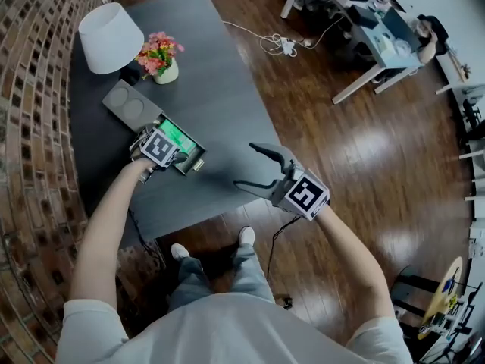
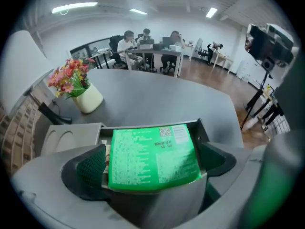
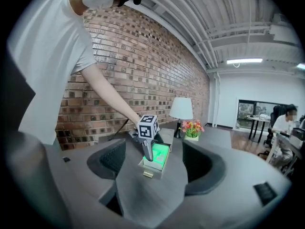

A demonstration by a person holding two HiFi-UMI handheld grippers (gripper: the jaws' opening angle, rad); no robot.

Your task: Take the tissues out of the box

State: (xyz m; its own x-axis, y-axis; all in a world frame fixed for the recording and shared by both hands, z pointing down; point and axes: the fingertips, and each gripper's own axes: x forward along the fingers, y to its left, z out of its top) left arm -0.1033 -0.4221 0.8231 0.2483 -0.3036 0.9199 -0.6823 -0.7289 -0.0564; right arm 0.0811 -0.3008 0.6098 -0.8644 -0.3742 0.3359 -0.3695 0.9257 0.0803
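Head view: green tissue pack lies in the box on the tabletop; left tongs at it
Left gripper view: jaws spread; pack sits between them
Right gripper view: right tongs wide apart; empty; apart from the box

Glossy green tissue pack, matt grey table, polished wood floor.

Both arms outstretched: left gripper angled down, jaws spread; right gripper, at its 4 o'clock, gapes toward 9 o'clock.
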